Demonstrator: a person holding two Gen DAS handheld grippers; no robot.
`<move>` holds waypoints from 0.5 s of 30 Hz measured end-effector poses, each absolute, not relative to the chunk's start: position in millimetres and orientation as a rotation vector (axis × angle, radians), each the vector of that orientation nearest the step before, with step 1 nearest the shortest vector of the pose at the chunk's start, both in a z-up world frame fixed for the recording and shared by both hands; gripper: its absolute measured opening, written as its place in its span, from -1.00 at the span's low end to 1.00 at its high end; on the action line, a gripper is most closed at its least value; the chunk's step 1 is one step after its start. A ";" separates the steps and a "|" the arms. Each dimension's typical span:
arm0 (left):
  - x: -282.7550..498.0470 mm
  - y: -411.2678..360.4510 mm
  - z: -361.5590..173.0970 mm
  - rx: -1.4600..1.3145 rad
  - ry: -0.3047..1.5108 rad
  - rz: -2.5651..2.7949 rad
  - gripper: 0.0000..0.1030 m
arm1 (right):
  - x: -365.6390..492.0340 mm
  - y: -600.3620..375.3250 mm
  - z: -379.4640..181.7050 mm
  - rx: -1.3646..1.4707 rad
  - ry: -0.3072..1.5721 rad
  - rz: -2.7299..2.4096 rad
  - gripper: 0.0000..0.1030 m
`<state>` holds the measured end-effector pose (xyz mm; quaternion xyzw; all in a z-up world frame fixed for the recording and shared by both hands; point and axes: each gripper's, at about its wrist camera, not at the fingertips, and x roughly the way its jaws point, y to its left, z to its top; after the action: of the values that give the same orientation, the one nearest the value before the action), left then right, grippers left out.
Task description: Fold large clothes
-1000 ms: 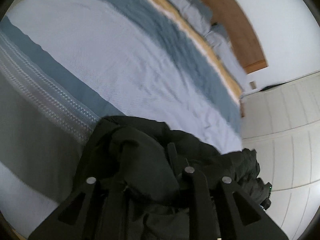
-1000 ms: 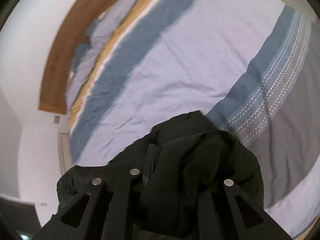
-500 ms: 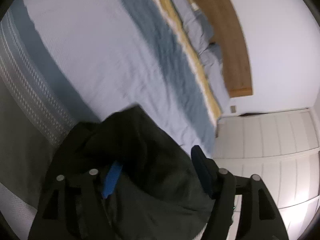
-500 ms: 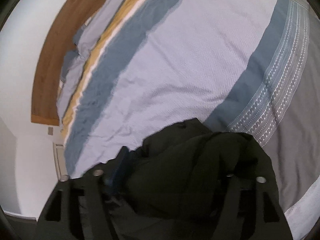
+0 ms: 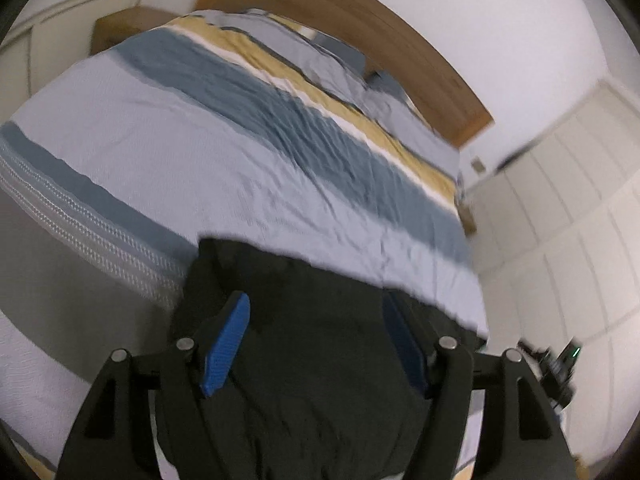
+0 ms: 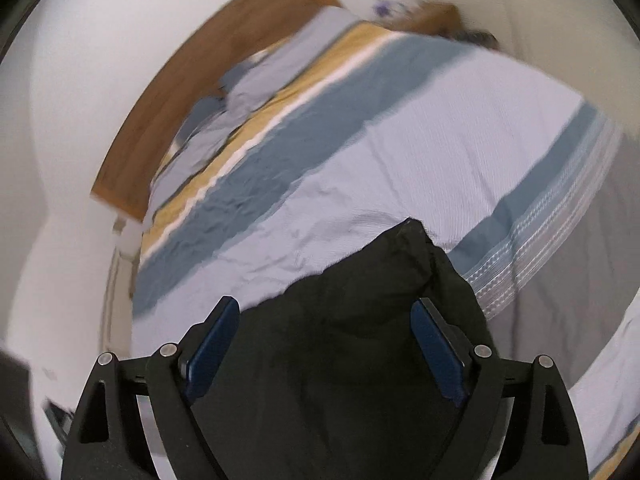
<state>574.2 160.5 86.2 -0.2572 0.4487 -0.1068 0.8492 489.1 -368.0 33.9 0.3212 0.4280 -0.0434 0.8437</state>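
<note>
A black garment (image 5: pixel 320 344) lies in a folded heap near the foot of the bed, below both grippers. My left gripper (image 5: pixel 316 320) hangs over it, open, its blue pads (image 5: pixel 226 340) apart and clear of the cloth. In the right wrist view the same black garment (image 6: pixel 360 320) shows a pointed corner toward the bed's middle. My right gripper (image 6: pixel 324 320) is above it with jaws still opening, blue pads (image 6: pixel 438 354) wide apart and nothing pressed between them.
The bed carries a striped cover (image 5: pixel 200 152) in pale blue, dark blue and yellow, with pillows (image 5: pixel 344 68) against a wooden headboard (image 5: pixel 380 32). White wardrobe doors (image 5: pixel 560 220) stand beside the bed. A wooden nightstand (image 6: pixel 436 16) is at the far corner.
Both grippers let go of the black garment, opened wide and rose away from it. The garment now lies flatter on the cover.
</note>
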 end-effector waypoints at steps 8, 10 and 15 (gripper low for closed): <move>493.6 83.9 44.0 -0.357 0.943 -0.242 0.32 | 412.5 -275.2 31.7 0.385 0.905 0.097 0.69; 482.1 68.2 32.7 -0.344 0.948 -0.246 0.32 | 397.9 -252.4 21.8 0.322 0.907 0.127 0.69; 460.7 34.9 11.8 -0.273 0.928 -0.250 0.32 | 374.2 -210.6 -7.1 0.241 0.894 0.171 0.69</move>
<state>460.7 34.9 11.8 -0.1308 0.4451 -0.1199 0.8777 374.2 -210.6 -7.1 0.1163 0.4307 0.0822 0.8912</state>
